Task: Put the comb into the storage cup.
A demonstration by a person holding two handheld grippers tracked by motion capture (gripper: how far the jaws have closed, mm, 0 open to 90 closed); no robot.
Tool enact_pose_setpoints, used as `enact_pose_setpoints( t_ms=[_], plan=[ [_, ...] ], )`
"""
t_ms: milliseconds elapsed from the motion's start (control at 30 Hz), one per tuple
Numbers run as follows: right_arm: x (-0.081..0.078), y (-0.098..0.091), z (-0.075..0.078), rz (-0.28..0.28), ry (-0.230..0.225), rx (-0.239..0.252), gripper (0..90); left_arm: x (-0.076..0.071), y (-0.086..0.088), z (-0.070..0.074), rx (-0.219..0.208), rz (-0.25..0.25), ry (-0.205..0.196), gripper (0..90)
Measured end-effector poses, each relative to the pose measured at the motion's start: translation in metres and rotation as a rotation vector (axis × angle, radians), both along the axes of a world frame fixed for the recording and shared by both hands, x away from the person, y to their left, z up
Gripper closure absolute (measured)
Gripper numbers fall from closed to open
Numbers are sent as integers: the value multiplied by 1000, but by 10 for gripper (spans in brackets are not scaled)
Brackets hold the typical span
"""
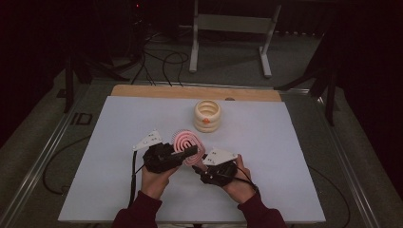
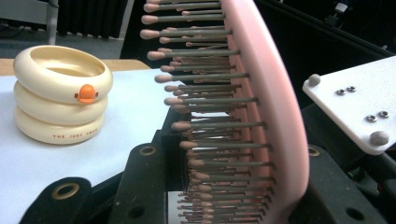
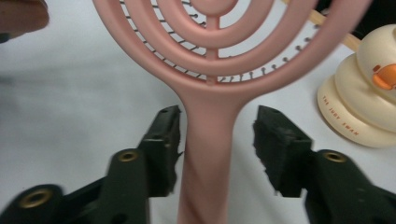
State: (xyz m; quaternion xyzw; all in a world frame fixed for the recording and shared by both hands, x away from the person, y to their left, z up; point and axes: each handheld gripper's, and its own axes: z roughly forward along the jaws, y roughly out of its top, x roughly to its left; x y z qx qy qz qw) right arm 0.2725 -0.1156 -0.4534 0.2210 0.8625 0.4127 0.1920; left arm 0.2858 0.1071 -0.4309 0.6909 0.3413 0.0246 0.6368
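Currently, the pink plastic hairbrush with a ringed oval head (image 1: 187,142) is held just above the white table cover (image 1: 119,142), between the two hand-held grippers near the front middle of the table. The left gripper (image 1: 187,153) is clamped on the brush head: in the left gripper view its black jaws close on the head edge-on, with the grey, pink-tipped bristles (image 2: 205,100) pointing to the left of that picture. The right gripper (image 3: 215,140) straddles the brush handle (image 3: 205,163); in the right gripper view one pad lies against the handle's side while the other stands clear of it, so the jaws are parted and exert no grip. In the high view each gripper sits in one hand, the right one (image 1: 202,167) just beside the brush. A cream-coloured stack of three rounded rings bearing a small orange mark (image 1: 207,116) stands upright on the cover, beyond the brush and apart from it.
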Motion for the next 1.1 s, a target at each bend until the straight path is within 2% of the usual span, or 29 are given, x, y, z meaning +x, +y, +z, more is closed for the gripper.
enact_pose_setpoints(
  t_ms=[67,167,233,667,967,1100],
  plan=[
    [-1,-3,1,-2,-1,18,420,0,1,1,3,2,-2,636],
    [0,-8,3,-6,22,53,381,0,1,1,6,5,-1,638],
    [-1,-11,3,-9,19,59,366,0,1,1,4,8,-1,638],
    [-4,-29,3,-37,1,106,343,2,3,3,-1,22,-2,640],
    [-5,-43,0,-77,-5,118,332,3,7,6,-8,33,-9,642],
    [-5,-50,-2,-89,-21,115,323,3,8,7,-14,36,-10,646]
  ],
)
